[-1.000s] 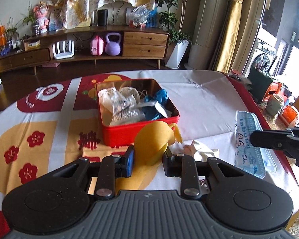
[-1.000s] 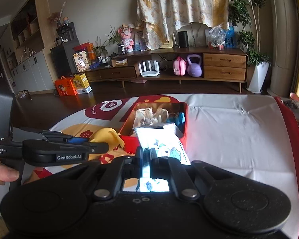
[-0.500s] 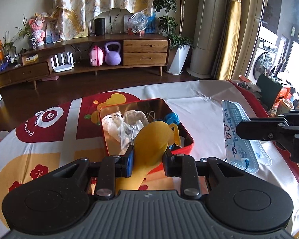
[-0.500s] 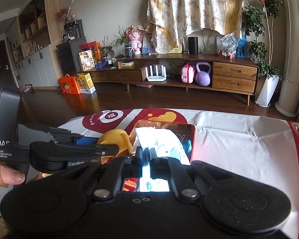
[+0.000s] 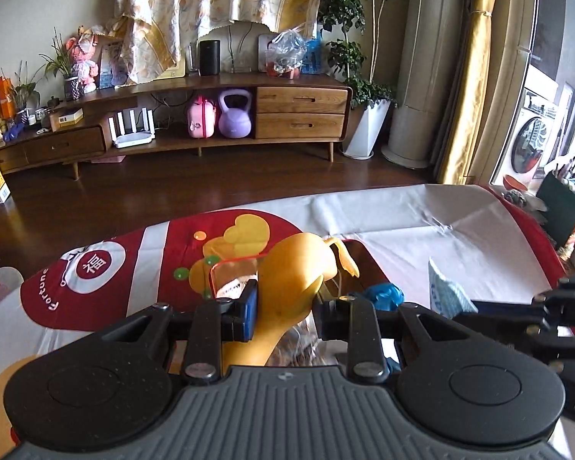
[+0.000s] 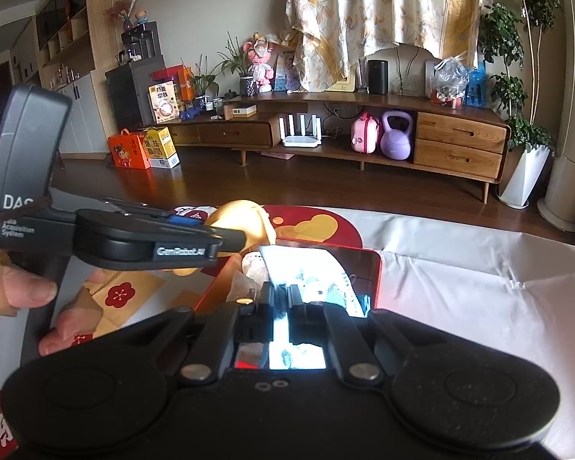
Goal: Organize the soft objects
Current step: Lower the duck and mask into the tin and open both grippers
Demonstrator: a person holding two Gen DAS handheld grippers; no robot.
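The left tongs (image 5: 283,306) squeeze a yellow rubber toy (image 5: 295,272) and the right tongs (image 6: 281,306) pinch a flat mask packet (image 6: 306,280), both over the red box (image 6: 373,276) at 12 o'clock; letting go early could drop them onto the desk (image 5: 383,218).

Yellow soft toy (image 5: 295,268), red tin (image 6: 368,268), blue-printed white packet (image 6: 310,280), red-and-white tablecloth (image 5: 142,268)

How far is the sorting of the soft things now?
Done: some soft items already lie in the red box. In hand: the left gripper holds a yellow rubber glove and the right gripper a printed packet, both over the box. Left: releasing both.
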